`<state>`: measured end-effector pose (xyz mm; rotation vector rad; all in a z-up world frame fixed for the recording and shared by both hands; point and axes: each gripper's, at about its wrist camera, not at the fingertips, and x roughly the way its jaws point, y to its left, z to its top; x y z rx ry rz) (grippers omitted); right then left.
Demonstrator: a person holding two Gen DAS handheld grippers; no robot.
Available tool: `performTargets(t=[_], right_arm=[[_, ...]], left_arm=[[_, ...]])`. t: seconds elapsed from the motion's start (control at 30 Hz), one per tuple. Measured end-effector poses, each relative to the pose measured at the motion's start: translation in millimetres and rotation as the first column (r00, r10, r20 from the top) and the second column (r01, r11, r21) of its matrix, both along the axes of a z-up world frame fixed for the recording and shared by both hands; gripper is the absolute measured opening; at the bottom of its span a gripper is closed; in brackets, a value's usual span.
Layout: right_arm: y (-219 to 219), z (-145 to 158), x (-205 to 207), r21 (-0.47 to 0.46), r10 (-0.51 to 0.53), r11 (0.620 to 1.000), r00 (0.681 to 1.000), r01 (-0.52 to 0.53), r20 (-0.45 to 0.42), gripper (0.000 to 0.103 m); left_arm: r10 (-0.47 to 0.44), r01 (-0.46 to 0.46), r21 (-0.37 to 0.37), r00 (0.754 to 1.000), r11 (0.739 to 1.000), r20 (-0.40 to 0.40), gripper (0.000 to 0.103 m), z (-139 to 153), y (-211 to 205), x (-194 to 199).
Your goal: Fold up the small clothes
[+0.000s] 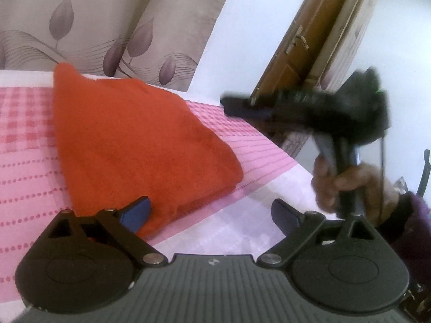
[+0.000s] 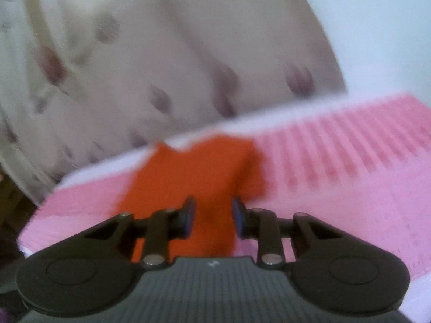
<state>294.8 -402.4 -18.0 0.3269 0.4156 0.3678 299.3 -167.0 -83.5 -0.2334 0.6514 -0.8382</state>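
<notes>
An orange cloth (image 1: 129, 140) lies folded on the pink checked bedsheet (image 1: 24, 145). My left gripper (image 1: 210, 215) is wide open and empty; its left fingertip (image 1: 137, 214) sits at the cloth's near edge. My right gripper (image 1: 237, 107) shows blurred in the left wrist view, held in a hand (image 1: 347, 185) off the bed's right side, above the sheet. In the right wrist view the right gripper (image 2: 212, 215) is partly open and empty, with the orange cloth (image 2: 194, 175) lying beyond and below its fingers. That view is blurred.
A curtain with purple leaf print (image 1: 107, 35) hangs behind the bed. A wooden door (image 1: 304, 43) stands at the back right, next to a white wall (image 1: 242, 40). The bed's right edge (image 1: 282, 158) runs diagonally.
</notes>
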Motion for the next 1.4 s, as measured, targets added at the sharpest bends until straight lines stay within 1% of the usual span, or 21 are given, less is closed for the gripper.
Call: performTargets(t=[0.1, 0.17, 0.2, 0.23, 0.27, 0.3, 0.33, 0.37, 0.4, 0.5, 0.57, 0.6, 0.67, 0.7, 0.73, 0.77, 0.8, 0.87, 1.07, 1.2, 1.4], right_arm=[[22.7, 15.3, 0.7, -0.039, 0.079, 0.996, 0.994, -0.076, 0.070, 0.029], [38.2, 16.2, 11.5, -0.082, 0.117, 0.990, 0.991, -0.112, 0.064, 0.029], [42.9, 12.8, 19.8, -0.102, 0.133, 0.986, 0.990, -0.128, 0.040, 0.029], [46.6, 5.1, 30.0, -0.132, 0.143, 0.981, 0.990, -0.143, -0.013, 0.028], [49.3, -5.9, 39.5, -0.194, 0.112, 0.973, 0.991, -0.124, -0.074, 0.022], [49.6, -17.6, 46.5, -0.254, 0.083, 0.961, 0.990, -0.110, -0.114, 0.019], [38.8, -26.2, 47.5, -0.219, 0.091, 0.969, 0.991, -0.111, -0.099, 0.018], [27.3, -26.8, 48.7, -0.135, 0.085, 0.986, 0.989, -0.101, -0.117, 0.015], [20.1, -24.0, 47.4, -0.084, 0.065, 0.994, 0.990, -0.076, -0.122, 0.015], [11.4, -12.6, 31.1, -0.090, -0.008, 0.996, 0.998, 0.002, -0.060, 0.016], [4.9, -7.2, 14.3, -0.023, 0.000, 1.000, 1.000, 0.000, -0.014, 0.016], [8.0, -4.6, 3.6, -0.028, 0.011, 1.000, 1.000, -0.011, 0.009, 0.016], [22.5, -8.1, -9.7, -0.130, 0.031, 0.991, 0.999, -0.028, 0.017, 0.016], [31.9, -14.7, -12.6, -0.183, 0.031, 0.983, 0.999, -0.032, -0.006, 0.016], [37.5, -24.8, -8.6, -0.253, 0.019, 0.967, 0.998, -0.033, -0.055, 0.015], [39.8, -40.7, -6.5, -0.337, -0.015, 0.942, 0.997, -0.012, -0.077, 0.026], [32.6, -45.2, -9.8, -0.306, -0.023, 0.952, 0.999, 0.008, -0.046, 0.027], [15.8, -46.3, -5.5, -0.192, -0.022, 0.981, 0.995, 0.004, -0.092, 0.027], [4.2, -49.8, -6.3, -0.105, 0.000, 0.994, 0.996, -0.010, -0.094, 0.029], [6.7, -51.8, -6.7, -0.092, -0.004, 0.996, 0.996, -0.004, -0.087, 0.031], [14.3, -51.6, -9.8, -0.140, -0.035, 0.990, 0.997, 0.025, -0.064, 0.038]], left_arm=[[0.001, -0.001, 0.003, 1.000, 1.000, 0.001, 0.093, -0.1, -1.2, 0.6], [0.000, 0.000, 0.002, 1.000, 1.000, 0.000, 0.093, -0.2, -0.6, 0.5], [0.000, 0.000, 0.002, 1.000, 1.000, 0.000, 0.093, -0.3, -0.3, 0.4], [0.000, 0.000, 0.000, 1.000, 1.000, -0.001, 0.093, -0.2, -0.4, 0.5], [-0.001, 0.001, -0.003, 1.000, 1.000, -0.003, 0.094, -0.1, -0.3, 0.9], [-0.002, 0.002, -0.006, 1.000, 1.000, -0.006, 0.094, -0.2, 0.0, 1.5], [-0.002, 0.002, -0.008, 1.000, 1.000, -0.007, 0.094, -0.2, 0.5, 1.7], [-0.001, 0.001, -0.010, 1.000, 1.000, -0.008, 0.094, -0.3, 0.9, 1.6], [-0.001, 0.000, -0.009, 1.000, 1.000, -0.008, 0.094, -0.3, 0.8, 1.6], [0.004, -0.004, -0.008, 1.000, 1.000, -0.006, 0.094, -0.2, 0.3, 1.4], [0.004, -0.004, -0.005, 1.000, 1.000, -0.004, 0.094, 0.1, -0.5, 0.9], [0.004, -0.004, -0.002, 1.000, 1.000, -0.003, 0.094, 0.3, -0.8, 0.8], [0.004, -0.004, 0.003, 1.000, 1.000, 0.001, 0.094, 0.7, -0.9, 0.3], [0.003, -0.003, 0.004, 1.000, 1.000, 0.003, 0.094, 0.8, -1.0, -0.1], [0.003, -0.003, 0.003, 1.000, 1.000, 0.004, 0.094, 1.0, -0.5, -0.5], [0.004, -0.004, 0.000, 1.000, 1.000, 0.006, 0.094, 1.2, 0.5, -0.9], [0.007, -0.007, -0.002, 1.000, 1.000, 0.005, 0.096, 1.2, 1.5, -0.9], [0.017, -0.017, 0.007, 1.000, 1.000, 0.011, 0.096, 1.6, 0.9, -1.5], [0.045, -0.047, 0.042, 0.998, 0.998, 0.049, 0.099, 4.6, -1.2, -7.1], [0.075, -0.079, 0.059, 0.995, 0.995, 0.070, 0.100, 6.3, -1.3, -8.7], [0.101, -0.109, 0.088, 0.991, 0.990, 0.088, 0.100, 7.7, -3.9, -10.3]])
